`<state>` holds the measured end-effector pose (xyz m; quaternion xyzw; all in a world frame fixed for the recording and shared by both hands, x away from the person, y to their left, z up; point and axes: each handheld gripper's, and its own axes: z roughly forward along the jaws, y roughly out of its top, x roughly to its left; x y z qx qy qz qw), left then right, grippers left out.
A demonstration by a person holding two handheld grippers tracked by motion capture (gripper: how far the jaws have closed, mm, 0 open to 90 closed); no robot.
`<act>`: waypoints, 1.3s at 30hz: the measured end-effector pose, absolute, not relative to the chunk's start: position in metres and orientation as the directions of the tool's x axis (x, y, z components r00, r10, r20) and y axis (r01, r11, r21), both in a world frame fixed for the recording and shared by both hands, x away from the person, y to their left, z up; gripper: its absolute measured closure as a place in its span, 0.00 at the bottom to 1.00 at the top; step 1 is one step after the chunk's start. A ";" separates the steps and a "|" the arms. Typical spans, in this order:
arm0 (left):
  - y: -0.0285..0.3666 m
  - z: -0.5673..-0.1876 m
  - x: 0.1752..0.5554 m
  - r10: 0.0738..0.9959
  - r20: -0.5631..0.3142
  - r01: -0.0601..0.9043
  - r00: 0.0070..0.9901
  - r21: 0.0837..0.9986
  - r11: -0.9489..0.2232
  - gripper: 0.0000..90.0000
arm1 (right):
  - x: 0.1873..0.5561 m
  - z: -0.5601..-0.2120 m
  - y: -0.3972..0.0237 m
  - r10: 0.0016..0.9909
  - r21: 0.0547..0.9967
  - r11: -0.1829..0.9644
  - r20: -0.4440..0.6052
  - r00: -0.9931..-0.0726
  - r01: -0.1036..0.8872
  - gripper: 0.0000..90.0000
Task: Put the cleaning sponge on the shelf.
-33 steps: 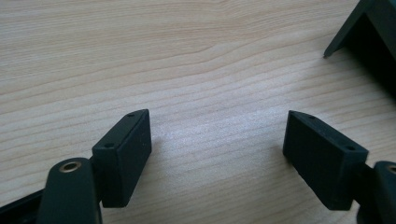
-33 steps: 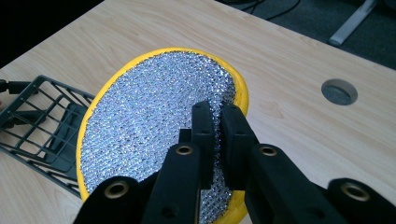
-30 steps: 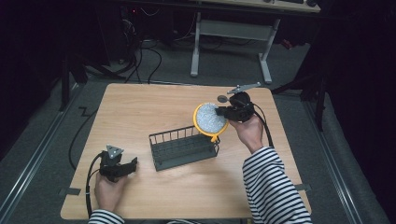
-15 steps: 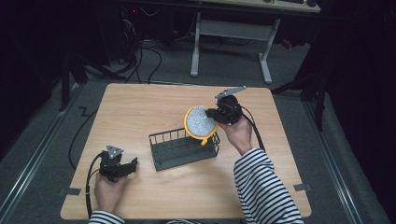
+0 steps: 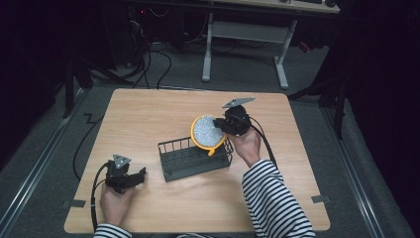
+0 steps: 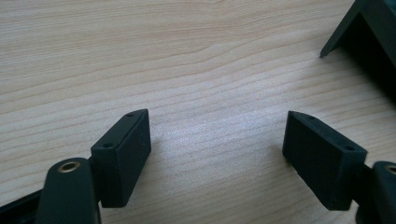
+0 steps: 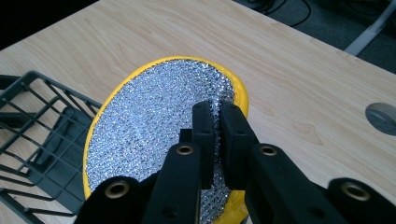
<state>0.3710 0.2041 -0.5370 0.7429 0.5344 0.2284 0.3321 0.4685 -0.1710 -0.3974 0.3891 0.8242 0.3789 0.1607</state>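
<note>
Since a second ago your right gripper [image 5: 220,125] has carried the round yellow-rimmed plate with the glittery silver face [image 5: 205,133] leftward and down; it now hangs tilted over the dark wire rack's [image 5: 190,159] right end, rim pinched between closed jaws. Your left gripper [image 5: 141,174] rests near the wooden table's [image 5: 148,114] front-left, jaws wide, empty.

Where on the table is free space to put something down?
Free: the far-left table beyond the wire rack, and the near strip between the left gripper and the striped sleeve. Crowded: the rack's right end, where the right gripper holds the yellow-rimmed plate.
</note>
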 end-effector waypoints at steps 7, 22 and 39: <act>0.204 -0.537 0.371 0.945 -0.016 0.642 0.325 0.738 -0.208 0.27 | 0.463 -0.402 -0.167 0.767 0.759 0.419 -0.001 -0.642 0.499 0.96; 0.204 -0.537 0.371 0.946 -0.016 0.641 0.324 0.739 -0.208 0.28 | 0.454 -0.410 -0.165 0.738 0.734 0.493 -0.070 -0.671 0.467 0.96; 0.204 -0.537 0.371 0.946 -0.007 0.640 0.325 0.737 -0.215 0.28 | 0.449 -0.415 -0.170 0.721 0.714 0.509 -0.049 -0.691 0.481 0.97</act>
